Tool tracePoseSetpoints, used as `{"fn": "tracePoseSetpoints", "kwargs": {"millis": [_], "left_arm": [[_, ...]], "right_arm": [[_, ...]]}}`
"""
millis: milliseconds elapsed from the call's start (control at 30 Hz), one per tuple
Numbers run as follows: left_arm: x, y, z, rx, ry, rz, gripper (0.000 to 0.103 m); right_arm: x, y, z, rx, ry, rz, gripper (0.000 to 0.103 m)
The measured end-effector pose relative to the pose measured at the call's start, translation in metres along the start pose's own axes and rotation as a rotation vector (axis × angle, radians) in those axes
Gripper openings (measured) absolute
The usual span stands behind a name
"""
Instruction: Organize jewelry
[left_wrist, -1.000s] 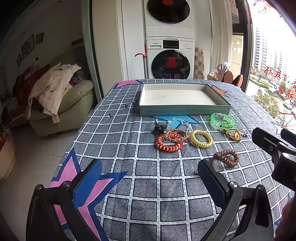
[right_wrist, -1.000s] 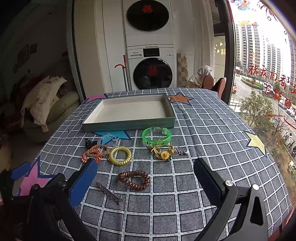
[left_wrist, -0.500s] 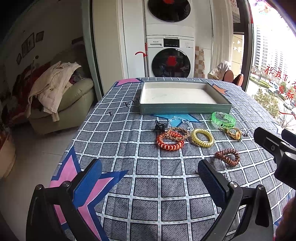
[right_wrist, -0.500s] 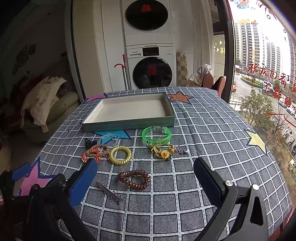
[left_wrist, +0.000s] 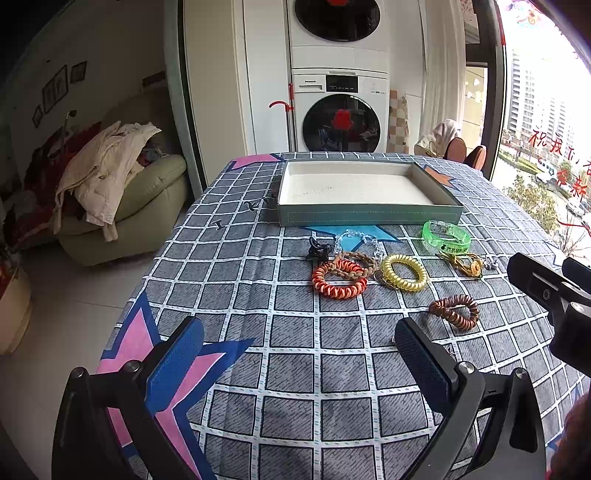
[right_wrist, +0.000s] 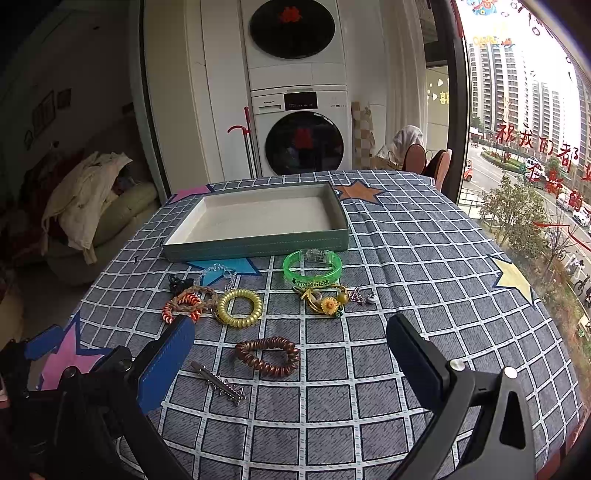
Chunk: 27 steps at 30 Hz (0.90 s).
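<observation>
Both grippers nudged slightly nearer the jewelry, left gripper (left_wrist: 299, 354) and right gripper (right_wrist: 291, 354) fingers spread, empty.

The left gripper (left_wrist: 299, 350) hangs over the grey checked tablecloth (left_wrist: 295, 306), its blue-padded fingers (left_wrist: 173, 365) spread wide with nothing between them. At twelve o'clock sits a shallow teal tray with a cream lining (left_wrist: 369, 216). Just before it lie a green translucent plastic bangle (left_wrist: 446, 236), a yellow spiral hair tie (left_wrist: 404, 272), an orange spiral hair tie (left_wrist: 340, 283) (overlapping a brown braided band (left_wrist: 358, 260)) and a brown spiral hair tie (left_wrist: 455, 312). The right gripper (left_wrist: 554, 295) enters at three o'clock.
</observation>
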<state>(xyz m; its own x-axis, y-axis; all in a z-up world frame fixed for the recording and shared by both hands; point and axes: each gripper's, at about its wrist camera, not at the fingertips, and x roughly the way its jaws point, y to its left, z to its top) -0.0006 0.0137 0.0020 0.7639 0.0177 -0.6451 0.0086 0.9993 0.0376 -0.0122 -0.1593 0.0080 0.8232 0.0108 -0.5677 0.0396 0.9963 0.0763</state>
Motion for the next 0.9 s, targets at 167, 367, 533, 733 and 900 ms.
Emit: {"fn": "tracePoseSetpoints", "kwargs": {"millis": [167,367,533,733,900], "left_arm": [[0.001,0.000,0.000,0.002,0.002,-0.002,0.103],[0.005,-0.001,-0.002,0.003,0.010,-0.004,0.103],[0.009,0.000,-0.002,0.008,0.024,-0.015,0.103],[0.027,0.010,0.006,0.010,0.079,-0.036,0.103],[0.058,0.029,0.014,-0.018,0.178,-0.072,0.103]], "right_arm": [[0.001,0.000,0.000,0.002,0.002,0.000,0.103],[0.001,-0.001,0.000,0.000,0.003,-0.002,0.103],[0.005,-0.004,-0.002,0.009,0.016,-0.001,0.103],[0.011,-0.013,-0.006,0.018,0.056,-0.022,0.103],[0.023,-0.026,-0.010,0.047,0.124,-0.043,0.103]]}}
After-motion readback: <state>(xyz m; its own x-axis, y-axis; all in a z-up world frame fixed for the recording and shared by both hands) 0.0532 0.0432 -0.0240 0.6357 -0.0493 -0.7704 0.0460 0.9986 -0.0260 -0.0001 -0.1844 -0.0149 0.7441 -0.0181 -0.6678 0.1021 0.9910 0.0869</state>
